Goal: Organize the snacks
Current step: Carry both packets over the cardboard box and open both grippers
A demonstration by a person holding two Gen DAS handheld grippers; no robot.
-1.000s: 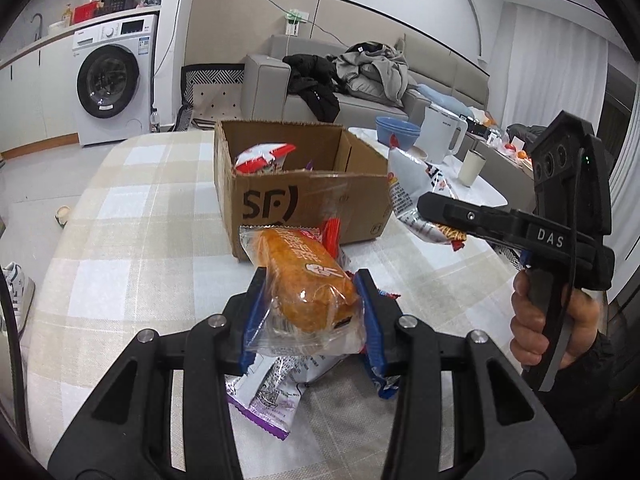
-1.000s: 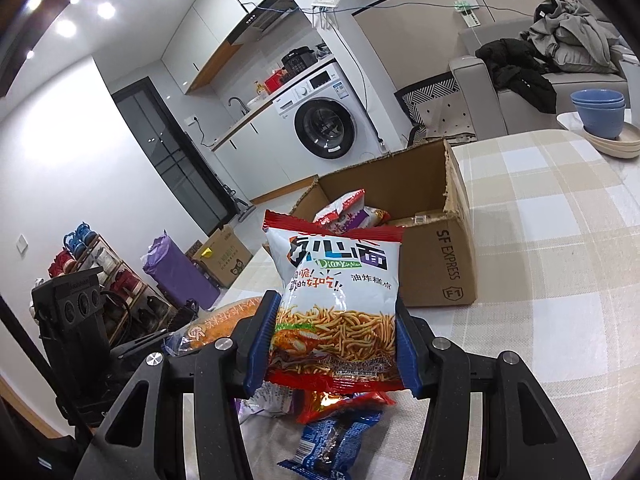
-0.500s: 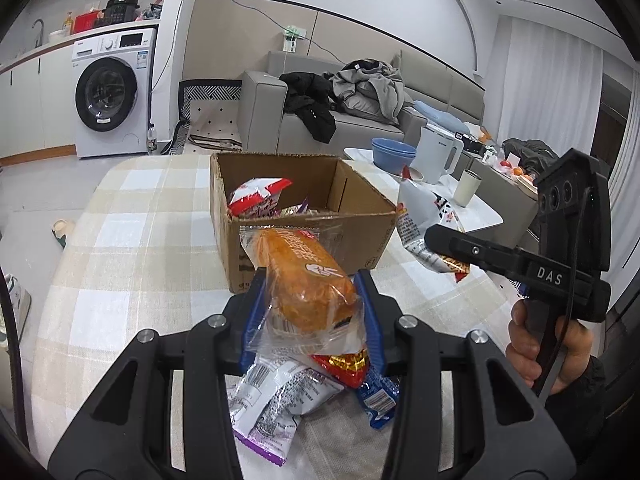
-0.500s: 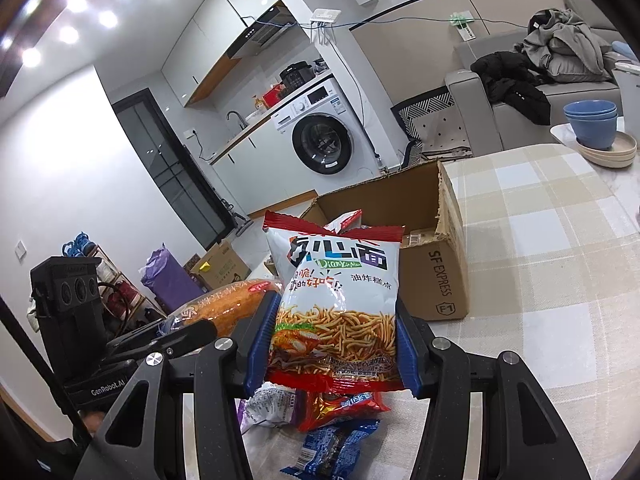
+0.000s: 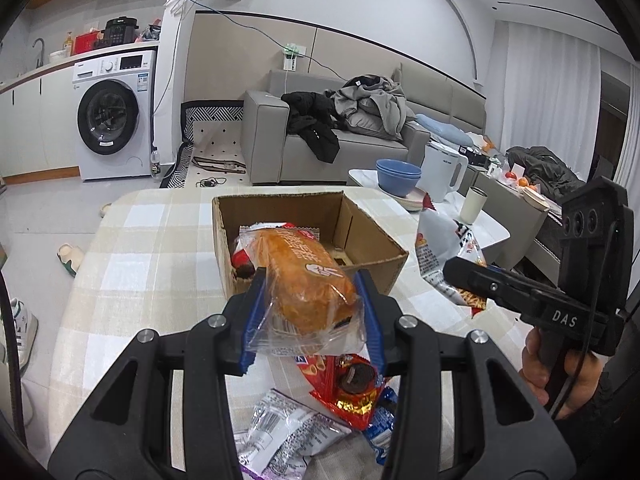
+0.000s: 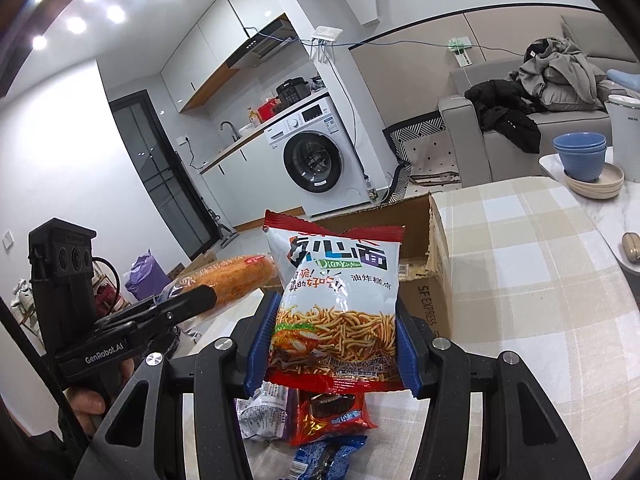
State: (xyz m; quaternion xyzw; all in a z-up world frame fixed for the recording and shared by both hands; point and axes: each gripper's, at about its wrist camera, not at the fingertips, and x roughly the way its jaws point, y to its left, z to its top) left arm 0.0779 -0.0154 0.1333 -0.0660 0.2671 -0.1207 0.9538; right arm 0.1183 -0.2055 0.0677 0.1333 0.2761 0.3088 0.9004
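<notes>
Clear crinkly plastic wraps the orange bread loaf (image 5: 306,280), pinched at its near end between the blue pads of the left gripper (image 5: 310,320), jaws closed only to the loaf's width, held in the air before the open cardboard box (image 5: 376,248). To the right, the right gripper (image 6: 334,340) clamps the lower half of a fried-noodle snack bag (image 6: 336,300) the same way, lifted above the checked tablecloth (image 6: 540,280). Loose packets (image 5: 344,384) lie beneath. Risks, as I judge them: the slippery film could slide free, the two tools could collide over the box, or a squeeze could crush the noodles.
</notes>
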